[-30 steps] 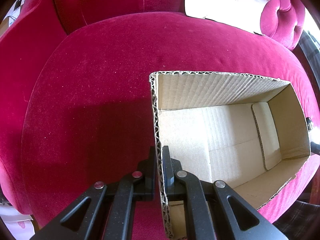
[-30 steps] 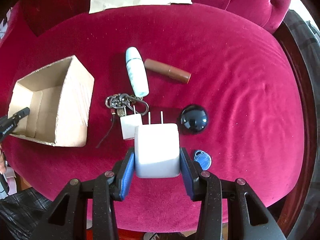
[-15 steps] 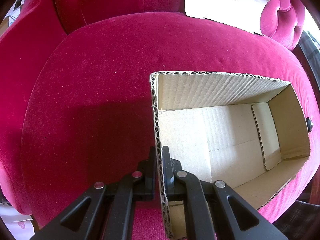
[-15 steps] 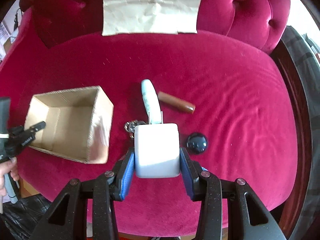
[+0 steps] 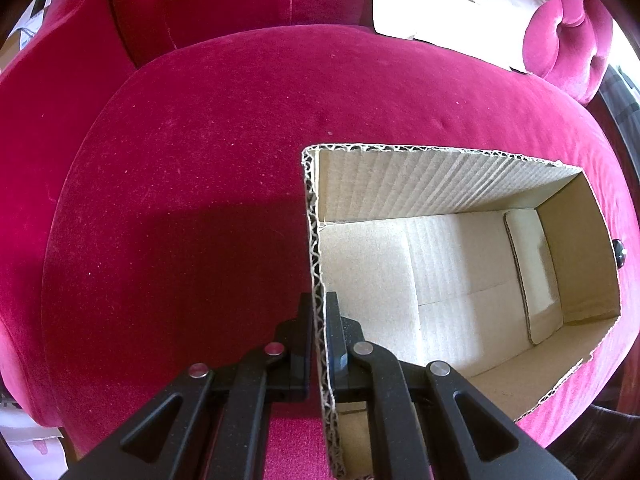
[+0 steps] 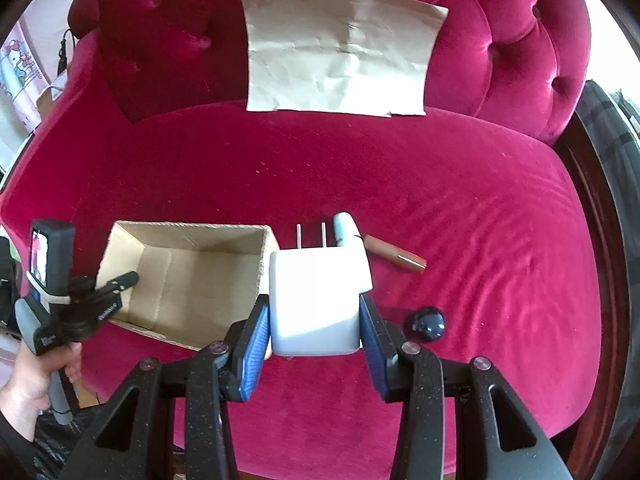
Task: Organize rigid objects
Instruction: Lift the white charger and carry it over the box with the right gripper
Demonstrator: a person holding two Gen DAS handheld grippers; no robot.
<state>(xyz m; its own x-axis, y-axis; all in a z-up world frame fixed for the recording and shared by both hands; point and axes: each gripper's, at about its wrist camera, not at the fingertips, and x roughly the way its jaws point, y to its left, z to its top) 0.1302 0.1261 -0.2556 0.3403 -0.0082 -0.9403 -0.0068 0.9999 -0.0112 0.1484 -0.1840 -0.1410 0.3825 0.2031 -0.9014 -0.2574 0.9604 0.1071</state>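
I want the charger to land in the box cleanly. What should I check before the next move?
1. Right gripper grip on the charger: both pads press its sides; ok.
2. Left gripper steadying the box: jaws pinch its near wall; ok.
3. Box floor free: nothing lies inside in either view; ok.
4. Charger over the opening: it hangs right of the box wall in the right wrist view; not ok.
5. Prongs: they point away from the gripper, straight; ok.
6. Clearance above the box rim: cannot tell.
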